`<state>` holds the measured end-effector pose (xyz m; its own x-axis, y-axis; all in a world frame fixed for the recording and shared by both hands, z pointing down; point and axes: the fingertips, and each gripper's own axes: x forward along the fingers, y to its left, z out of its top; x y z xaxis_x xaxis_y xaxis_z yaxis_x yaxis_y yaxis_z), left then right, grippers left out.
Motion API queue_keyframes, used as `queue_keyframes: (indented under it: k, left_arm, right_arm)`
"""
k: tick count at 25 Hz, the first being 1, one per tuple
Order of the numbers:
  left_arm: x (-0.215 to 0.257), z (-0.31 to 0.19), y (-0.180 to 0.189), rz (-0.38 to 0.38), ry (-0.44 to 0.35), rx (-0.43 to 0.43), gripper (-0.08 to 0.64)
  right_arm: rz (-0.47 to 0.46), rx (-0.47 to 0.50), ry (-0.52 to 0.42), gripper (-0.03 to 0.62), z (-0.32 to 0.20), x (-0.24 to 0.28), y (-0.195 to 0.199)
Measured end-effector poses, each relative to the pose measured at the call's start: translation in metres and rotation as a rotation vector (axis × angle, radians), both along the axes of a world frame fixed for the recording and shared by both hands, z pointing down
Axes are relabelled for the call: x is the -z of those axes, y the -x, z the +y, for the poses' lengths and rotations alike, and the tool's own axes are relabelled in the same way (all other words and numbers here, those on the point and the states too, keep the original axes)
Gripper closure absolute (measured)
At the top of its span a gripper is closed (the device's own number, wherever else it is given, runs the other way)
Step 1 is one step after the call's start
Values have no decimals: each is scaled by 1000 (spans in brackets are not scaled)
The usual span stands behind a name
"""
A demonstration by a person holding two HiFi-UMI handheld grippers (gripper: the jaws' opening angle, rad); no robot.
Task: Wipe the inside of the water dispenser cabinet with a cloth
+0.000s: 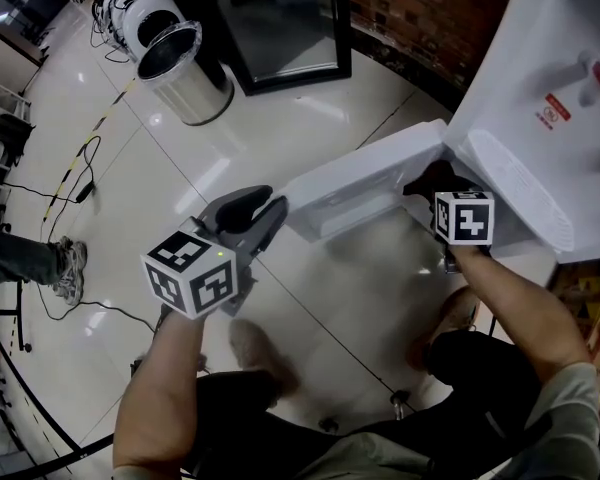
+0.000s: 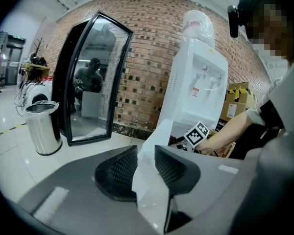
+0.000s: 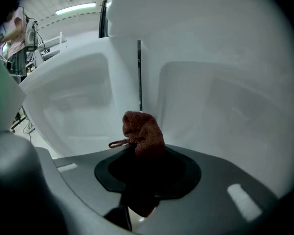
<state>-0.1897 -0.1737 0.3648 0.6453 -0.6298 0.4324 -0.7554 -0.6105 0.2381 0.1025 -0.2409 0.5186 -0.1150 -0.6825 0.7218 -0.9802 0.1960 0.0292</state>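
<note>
Brick-walled room — left gripper [image 2: 146, 156] clamps the cabinet door [image 1: 360, 183] open; right gripper [image 3: 147, 163], pinching the cloth [image 3: 141, 130], faces the cabinet's inner wall [image 3: 220, 106] straight ahead.

You're in a studio-like workspace: brick wall [image 2: 147, 53], shiny floor [image 1: 280, 138] trailing cables [image 1: 80, 168], cardboard boxes [image 2: 235, 96] beside the water dispenser [image 2: 198, 87].

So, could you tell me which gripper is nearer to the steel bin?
Left. The left gripper, shut on the cabinet door, is closer to the steel bin; the right gripper holds a brown cloth farther off, inside the cabinet.
</note>
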Motion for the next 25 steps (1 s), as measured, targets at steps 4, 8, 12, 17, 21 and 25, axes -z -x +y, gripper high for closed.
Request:
queue_keyframes:
  k: [4,8,12,17,21,25]
  left_arm:
    - [1,-3,2,6,-3,13,471]
    - [0,-4,2,5,-5,14,472]
    - [0,-3,1,0,-3,7,471]
    - [0,-3,0,1,-3,10,471]
    - [1,-4,0,5,-3,10,471]
    - [1,-4,0,17,0,-2,471]
  right_arm:
    - [-10,26,16,465,1,-6,8]
    - [-13,91,34,463,14,-4,24]
    - [0,338,24,463,44,2,82]
    - [-118,722,58,463,98,1,187]
    - [-147,911,101,462,126,-6,243]
    - [-120,954,143,461,126,-25,271]
